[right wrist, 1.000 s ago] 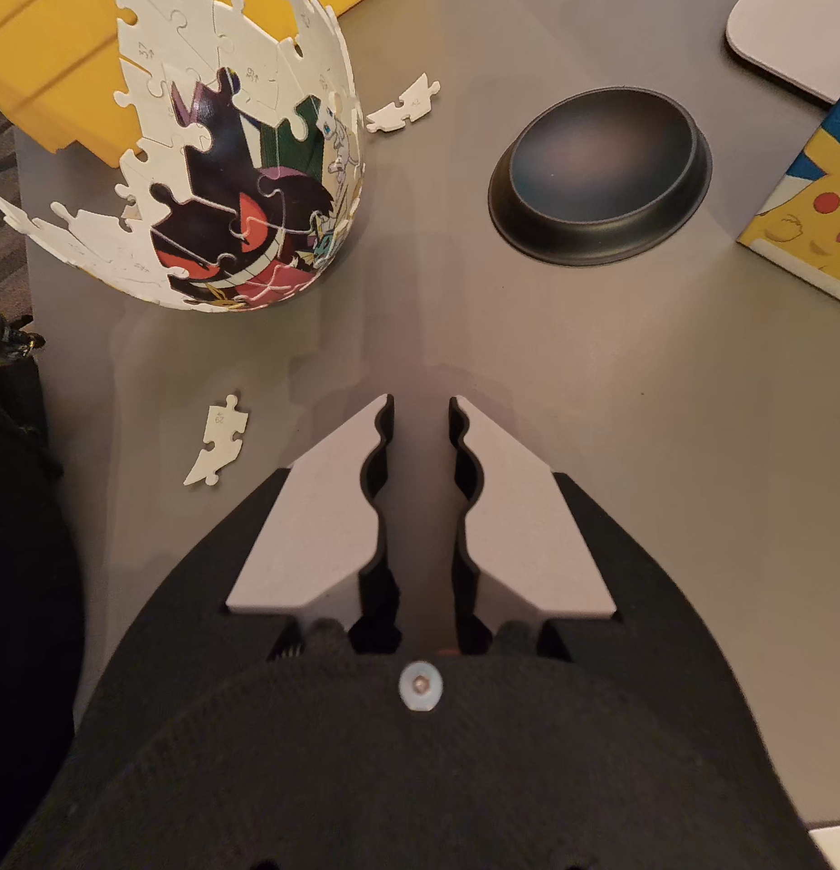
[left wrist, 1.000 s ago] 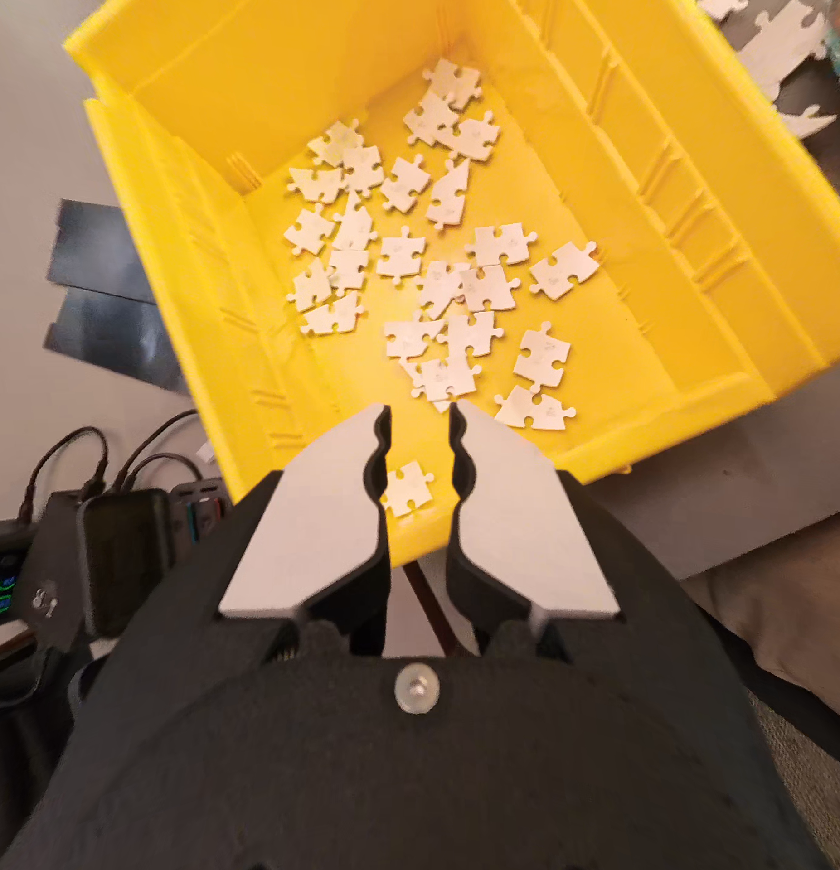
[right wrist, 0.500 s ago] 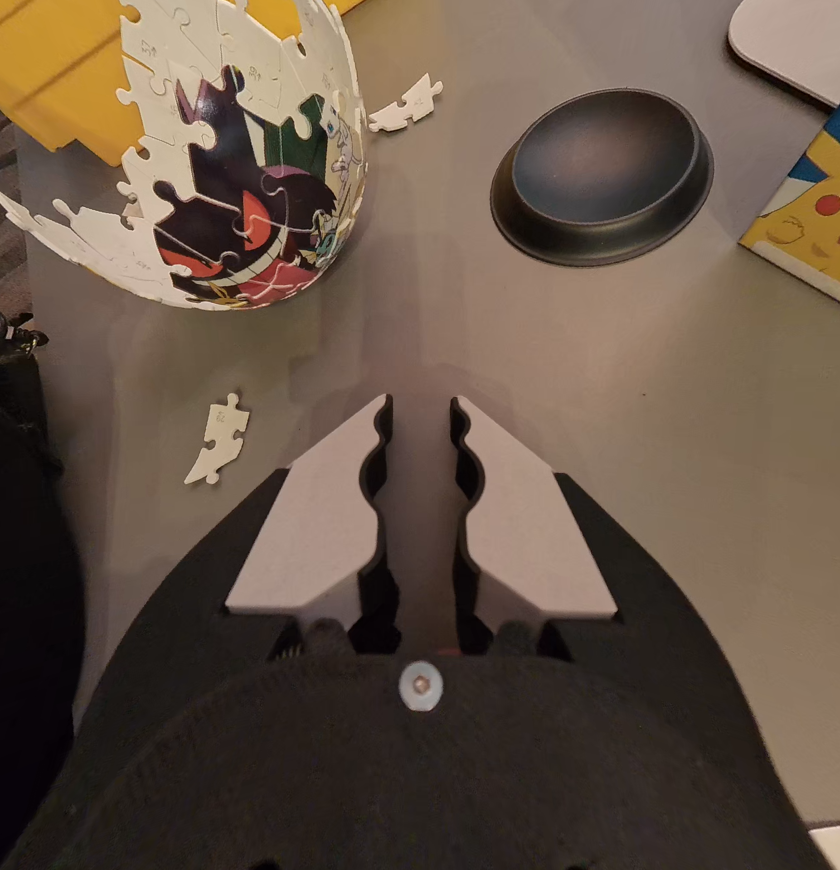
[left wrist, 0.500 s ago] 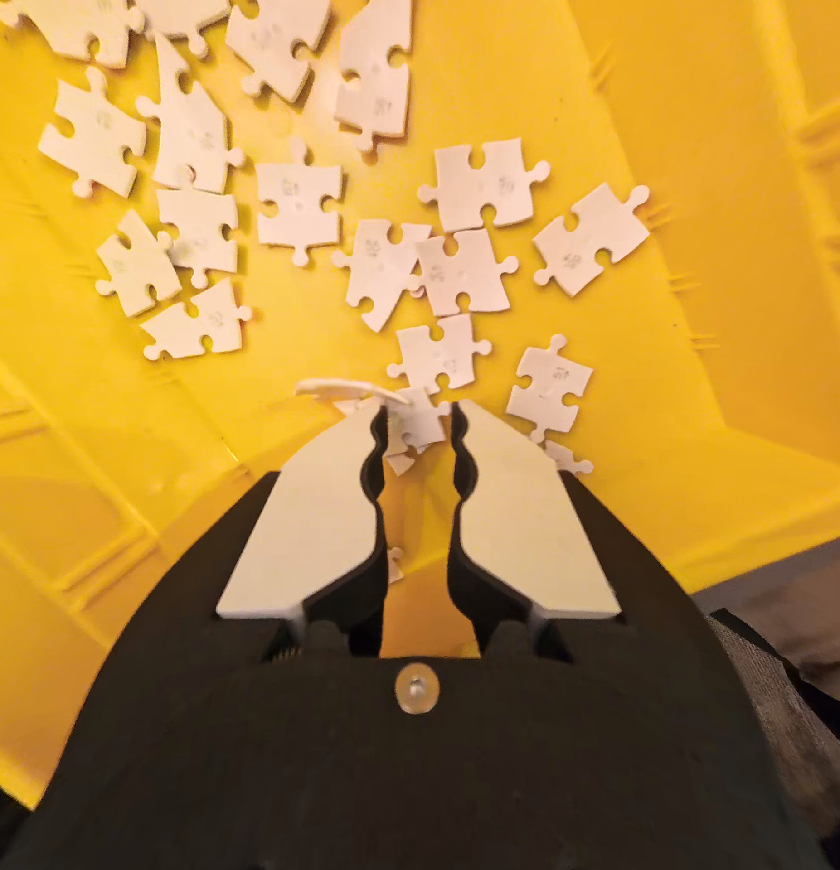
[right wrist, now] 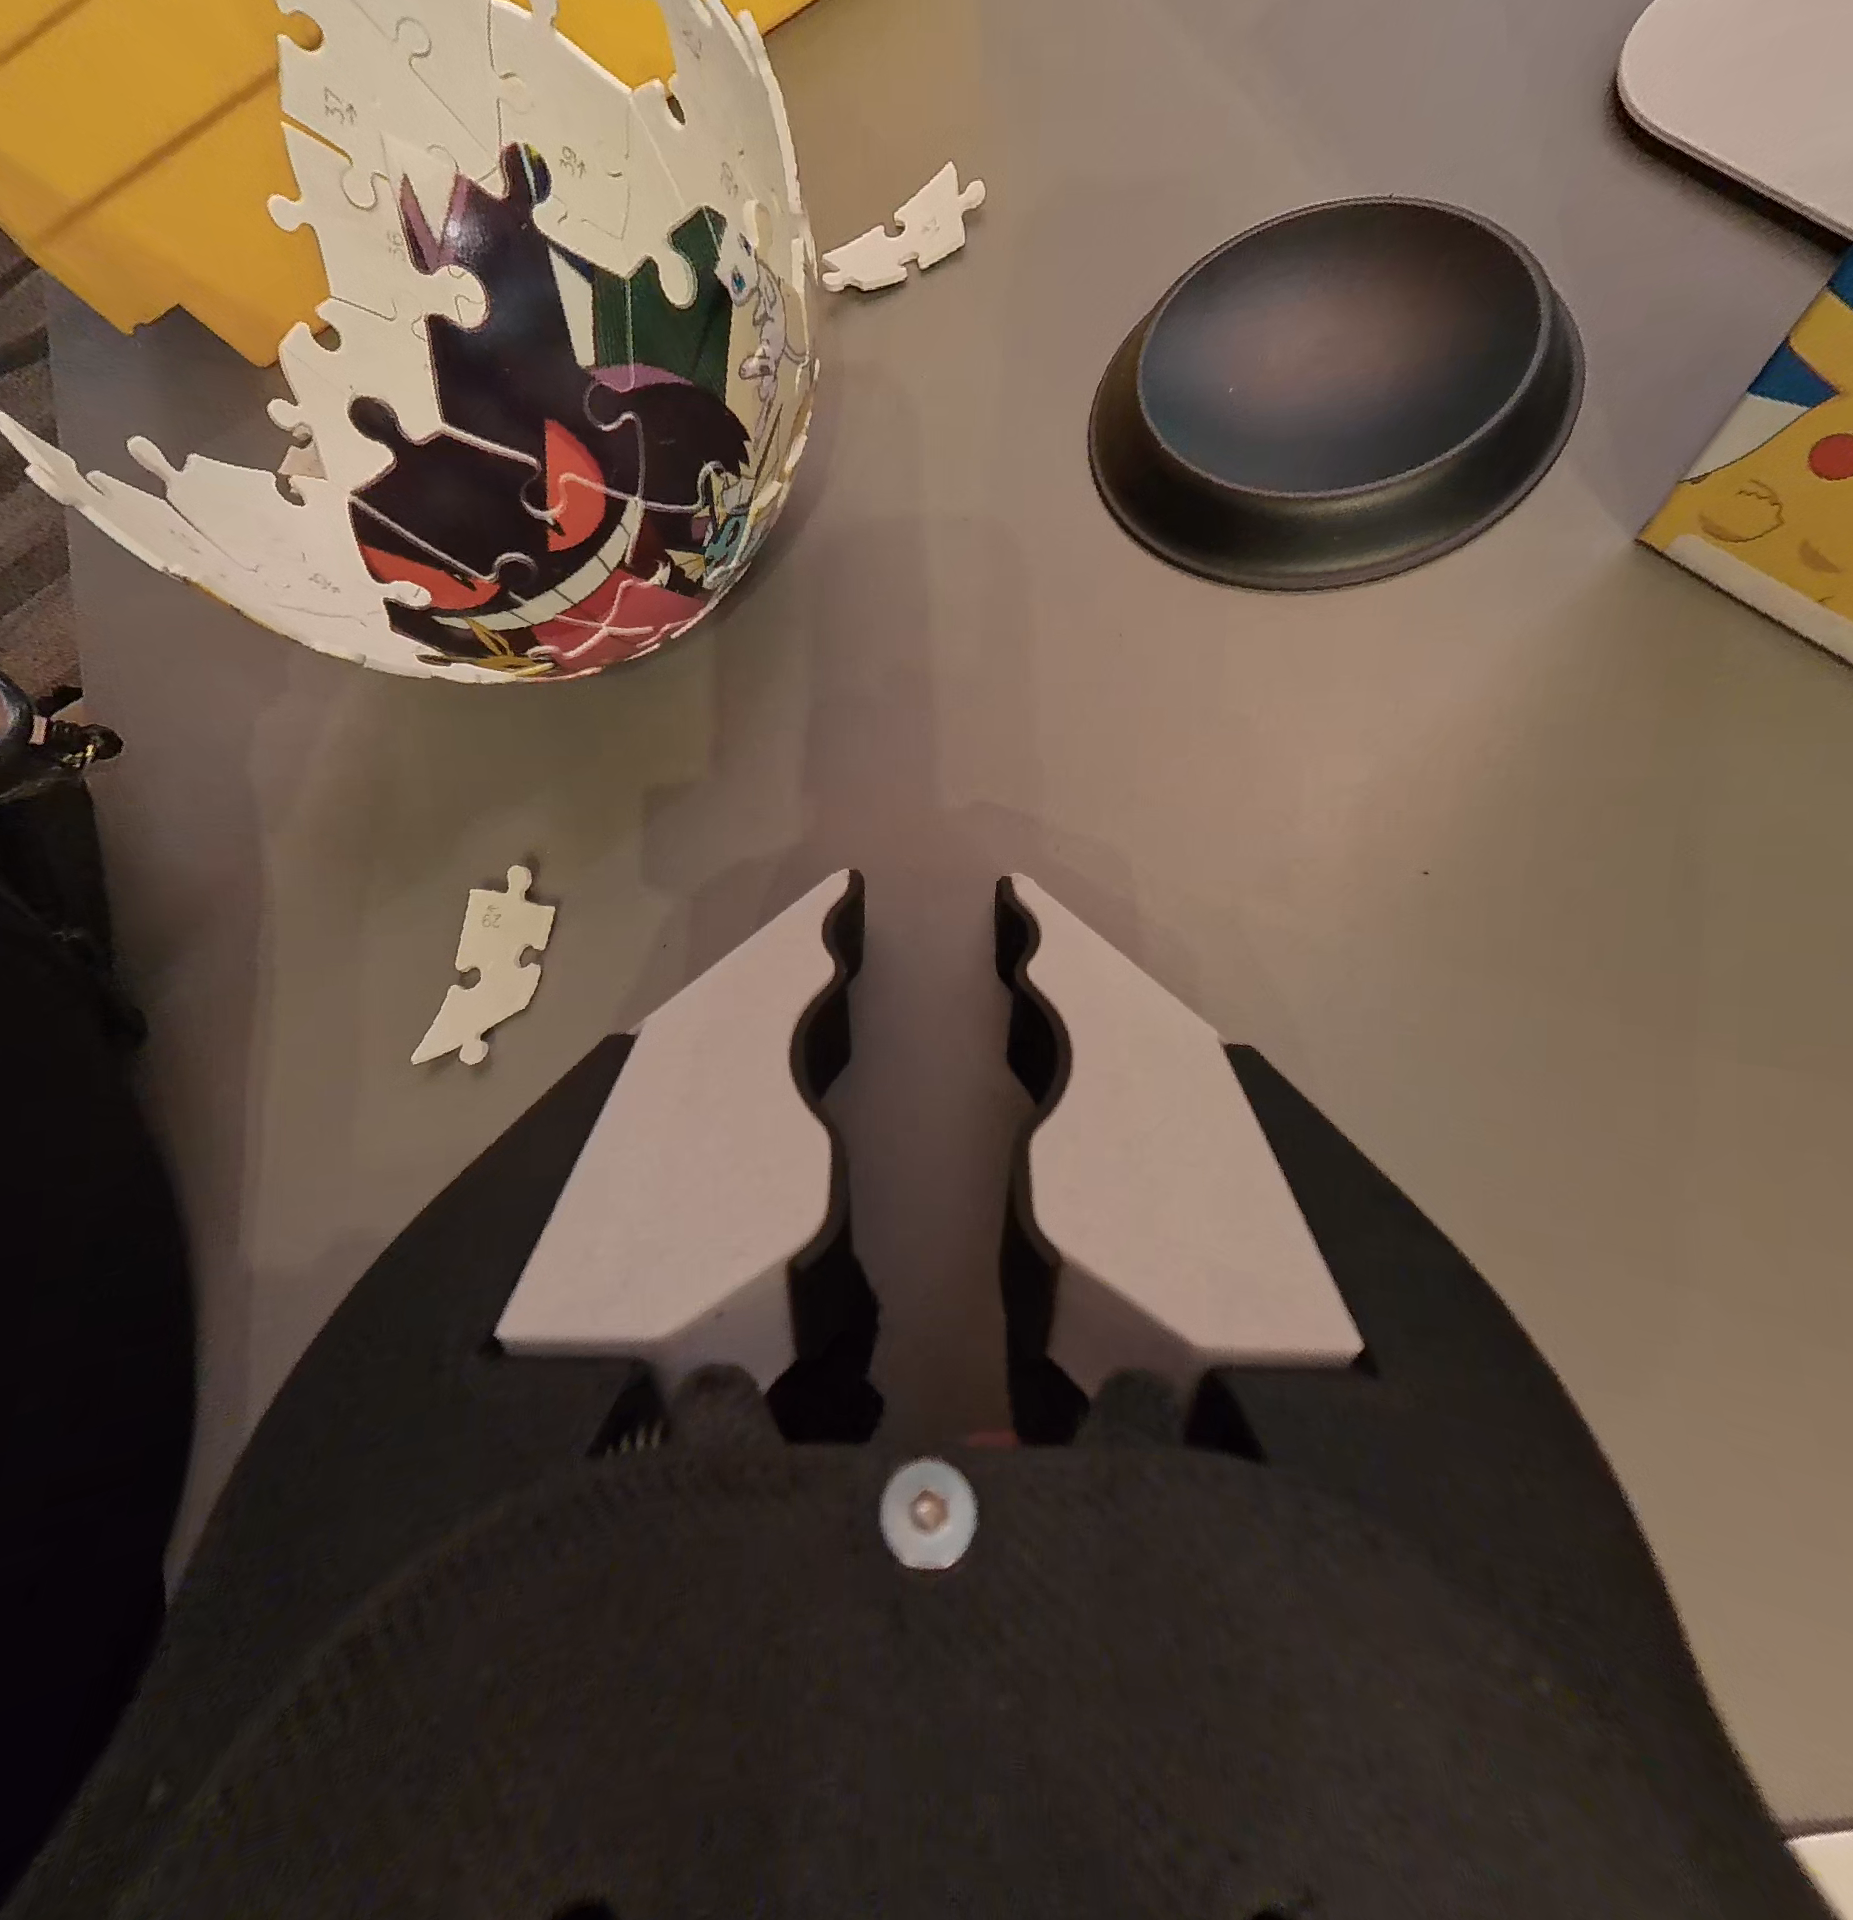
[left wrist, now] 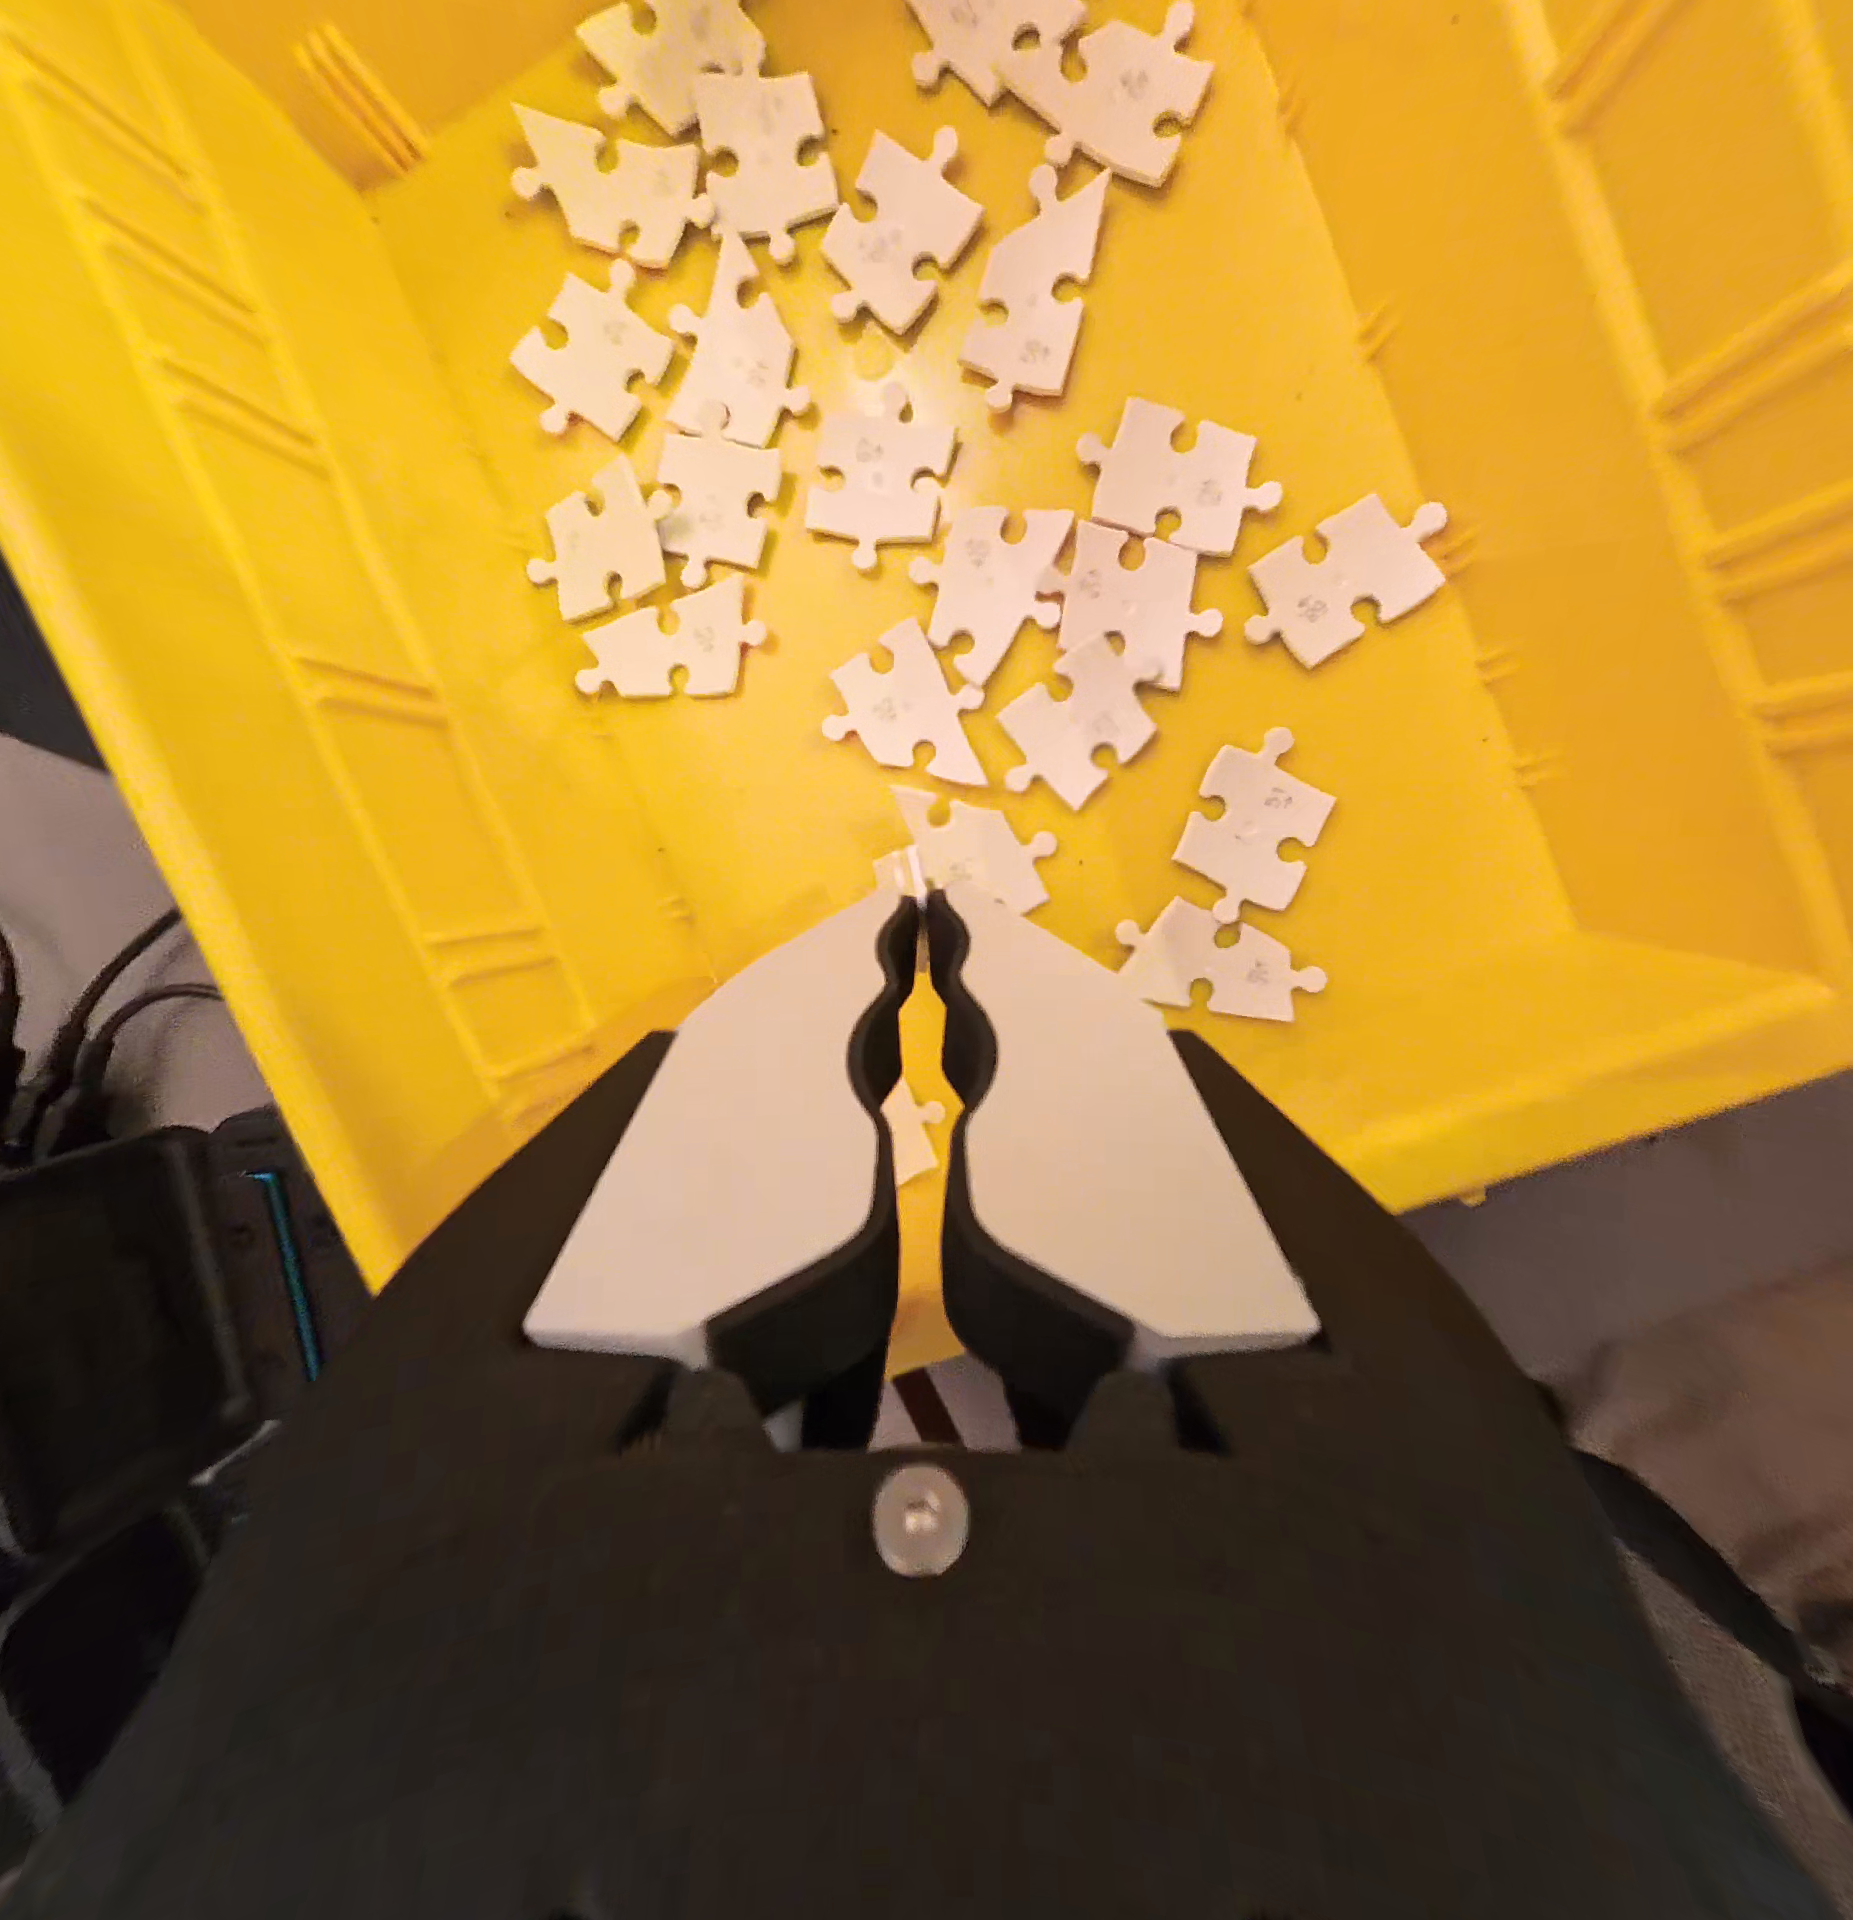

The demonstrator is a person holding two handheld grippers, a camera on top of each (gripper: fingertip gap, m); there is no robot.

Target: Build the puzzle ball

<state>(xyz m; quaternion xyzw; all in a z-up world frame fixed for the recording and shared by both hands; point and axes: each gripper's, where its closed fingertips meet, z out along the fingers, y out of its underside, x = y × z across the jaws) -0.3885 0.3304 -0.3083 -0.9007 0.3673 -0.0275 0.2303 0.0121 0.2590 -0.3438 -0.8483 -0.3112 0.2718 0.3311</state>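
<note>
Several white puzzle pieces [left wrist: 880,488] lie face down in a yellow bin [left wrist: 382,727]. My left gripper [left wrist: 922,914] is over the near end of the bin, shut on a white puzzle piece [left wrist: 901,871] that it holds edge-on at its tips. The partly built puzzle ball [right wrist: 548,416], an open shell with a coloured cartoon print, rests on the grey table at the upper left of the right wrist view. My right gripper [right wrist: 929,894] is open and empty above the table, below and right of the ball.
Loose pieces lie left of the right gripper [right wrist: 491,961] and behind the ball [right wrist: 901,234]. A black round stand [right wrist: 1337,395], a cartoon-printed box [right wrist: 1795,468] and a white pad [right wrist: 1753,94] sit to the right. Black devices with cables [left wrist: 101,1278] are left of the bin. The gap from one gripper's tips to the other's is roughly 40 cm. My left tips are about 25 cm from the ball [right wrist: 901,234], my right tips only 20 cm.
My left gripper went down into the bin, shut on a puzzle piece and drew back up a little. The right gripper has barely moved.
</note>
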